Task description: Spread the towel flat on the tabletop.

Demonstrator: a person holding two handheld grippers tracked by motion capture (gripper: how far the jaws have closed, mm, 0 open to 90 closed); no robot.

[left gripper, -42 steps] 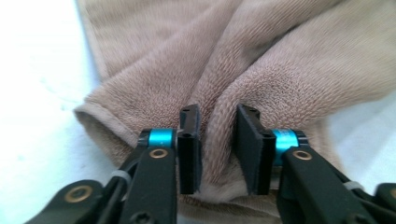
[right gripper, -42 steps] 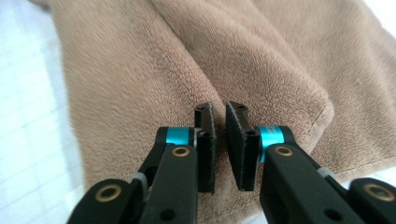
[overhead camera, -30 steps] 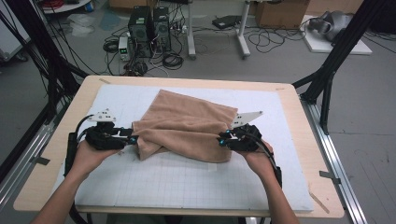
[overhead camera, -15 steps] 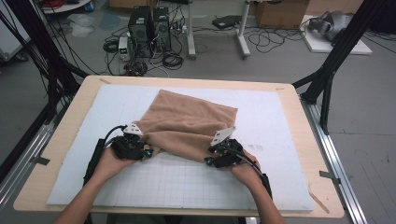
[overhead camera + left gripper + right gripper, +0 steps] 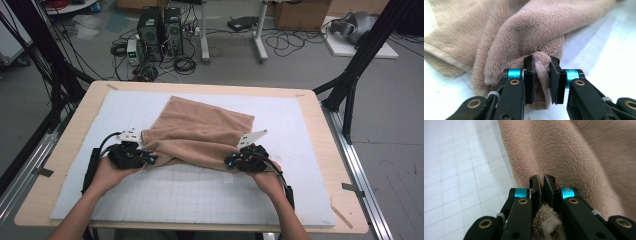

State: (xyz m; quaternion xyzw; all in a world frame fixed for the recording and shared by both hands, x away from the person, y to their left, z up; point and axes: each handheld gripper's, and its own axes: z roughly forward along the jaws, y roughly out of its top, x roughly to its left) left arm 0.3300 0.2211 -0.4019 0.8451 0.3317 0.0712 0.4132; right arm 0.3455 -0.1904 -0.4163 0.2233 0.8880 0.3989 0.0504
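While both grippers pinch the towel (image 5: 200, 132), white mat (image 5: 200, 200) lies bare nearby.

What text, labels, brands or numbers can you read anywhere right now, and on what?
None can be read.
The towel carries no tag or print that shows.
The white mat bears only a plain grid, no numbers.
The computer towers on the floor may carry markings, too small and blurred to tell.
The grippers' jaws show no lettering in either gripper view.
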